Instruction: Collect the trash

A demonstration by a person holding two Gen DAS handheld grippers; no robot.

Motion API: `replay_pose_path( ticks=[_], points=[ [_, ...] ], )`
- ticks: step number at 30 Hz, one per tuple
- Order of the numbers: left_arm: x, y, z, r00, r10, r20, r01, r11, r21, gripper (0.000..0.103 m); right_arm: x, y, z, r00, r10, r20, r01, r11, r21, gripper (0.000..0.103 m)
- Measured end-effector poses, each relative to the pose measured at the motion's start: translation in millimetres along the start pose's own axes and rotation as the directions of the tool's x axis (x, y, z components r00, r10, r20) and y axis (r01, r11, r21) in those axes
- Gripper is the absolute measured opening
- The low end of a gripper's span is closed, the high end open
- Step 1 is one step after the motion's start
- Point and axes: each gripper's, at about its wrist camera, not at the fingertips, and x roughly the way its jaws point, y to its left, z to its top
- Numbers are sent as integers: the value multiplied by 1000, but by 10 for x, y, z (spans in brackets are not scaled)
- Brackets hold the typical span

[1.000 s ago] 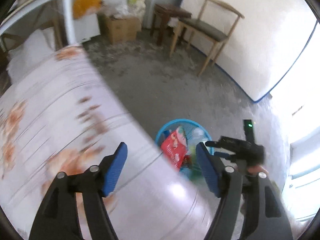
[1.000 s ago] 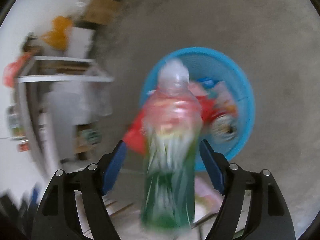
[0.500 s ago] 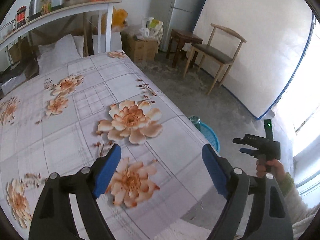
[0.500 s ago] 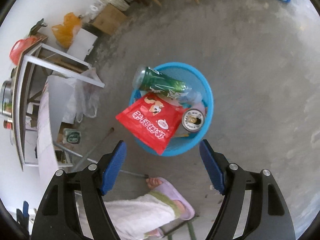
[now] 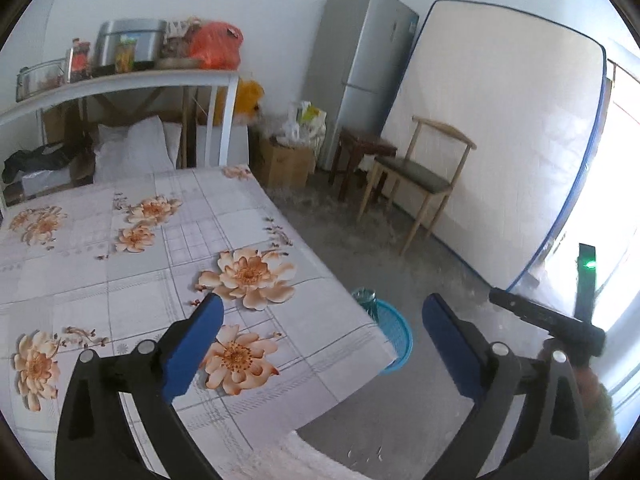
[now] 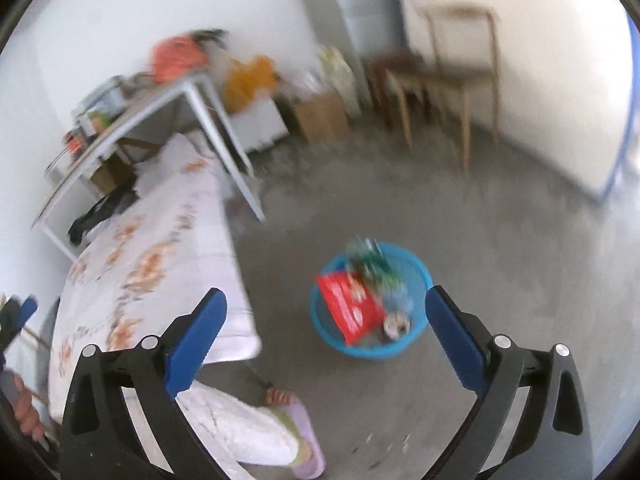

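1. Trash – red wrapper point(image 6: 352, 304), bottle point(image 6: 370, 262), can point(image 6: 397, 325) – sits in my bin point(image 6: 332, 334), lower centre.
2. Left gripper point(image 5: 320, 344) and right gripper point(image 6: 326, 336) have just been opening; both gape, empty.
3. Table point(image 5: 120, 272) at left looks bare – little left, I judge.

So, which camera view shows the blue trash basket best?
The right wrist view: the blue trash basket stands whole on the floor, a red packet and green bottle inside, though blurred. The left wrist view shows only part of its rim behind the table's corner.
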Motion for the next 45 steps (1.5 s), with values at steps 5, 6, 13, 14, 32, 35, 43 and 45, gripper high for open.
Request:
replay_pose_path(
  ticks=[5,6,13,14,32,35,43,45],
  points=[
    [-141,-93,-106,994,109,25,-109,994,-25,97,-295,504,-18,995,-27,95,45,981,-191,96],
    [-158,-100,-113,991,128,28,-127,992,-23,97,-330,583,-43,993,-37,110,60,974,-219,96],
    [-296,-109,-177,940,335,63,-334,942,-35,97,-478,927,-217,985,-34,170,88,942,-325,96],
    [-315,-100,-196,931,360,63,-357,933,-53,97,-517,973,-256,982,-31,186,93,938,-334,96],
    [-4,237,-564,850,462,-251,-510,841,-179,97,-165,1107,-445,1000,-27,1,26,953,-303,96],
    [37,282,-598,837,466,-285,-526,829,-189,97,-122,1062,-476,998,-61,-26,51,955,-292,96],
    [86,231,-601,826,477,-301,-537,828,-162,97,-45,930,-485,994,-67,-91,40,964,-265,96],
    [97,214,-592,823,480,-303,-540,827,-156,97,-60,929,-488,994,-70,-86,44,960,-278,96]
  ],
)
